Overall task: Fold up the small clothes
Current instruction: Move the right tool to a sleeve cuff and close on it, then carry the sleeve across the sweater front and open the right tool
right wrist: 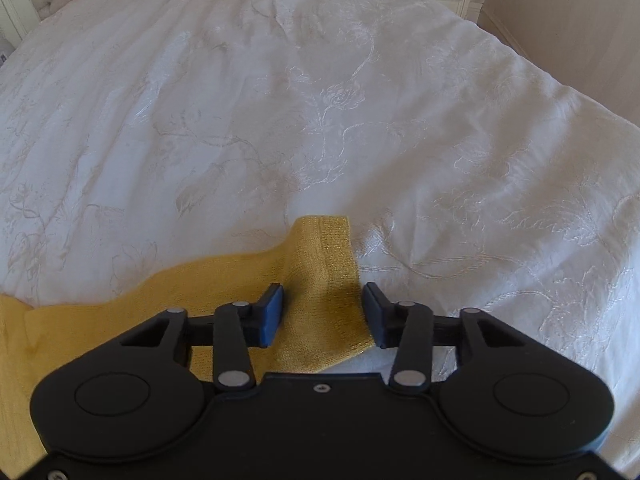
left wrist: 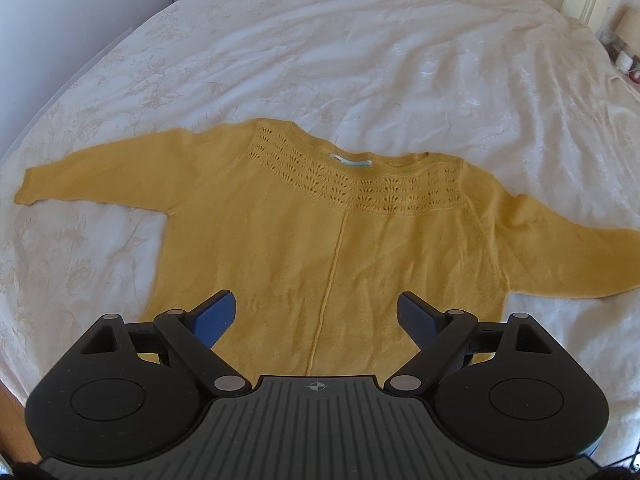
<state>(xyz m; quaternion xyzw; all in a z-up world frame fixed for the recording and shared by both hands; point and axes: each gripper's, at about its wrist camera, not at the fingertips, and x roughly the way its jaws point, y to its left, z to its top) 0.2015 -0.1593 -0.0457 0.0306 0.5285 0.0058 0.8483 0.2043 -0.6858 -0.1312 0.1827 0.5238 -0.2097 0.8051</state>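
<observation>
Right fingers [right wrist: 276, 314] are standing apart, blue pads straddling the cuff end of the sweater's right sleeve [right wrist: 324, 280]; the knit is lying between them, not pinched, and I cannot tell whether the pads are touching it. The right gripper [right wrist: 323, 314] is sitting low over the cuff, which is curling up slightly and pointing away from the lens. Left fingers [left wrist: 218, 316] are spread wide and holding nothing; the left gripper [left wrist: 316, 316] is hovering above the lower body of the yellow sweater [left wrist: 320, 248], roughly over its centre seam. The sweater is lying flat and front-up on the white embroidered bedspread [left wrist: 360, 60], near the bed's near edge, neckline [left wrist: 360, 168] facing away from me, hem toward me. Its long axis, counting sleeves, is running side to side: the left sleeve [left wrist: 100, 176] is stretching out to the left, the right one angling out and slightly down. Body axis is running hem to collar, straight away from me. I am judging this as the opening of the fold: nothing folded yet, first sleeve being lined up for pickup. Next move, as I read it, is calling for closing the right fingers on the cuff, then carrying it across the chest without dragging the body. Soft loose knit, so it is likely to sag and bunch.
</observation>
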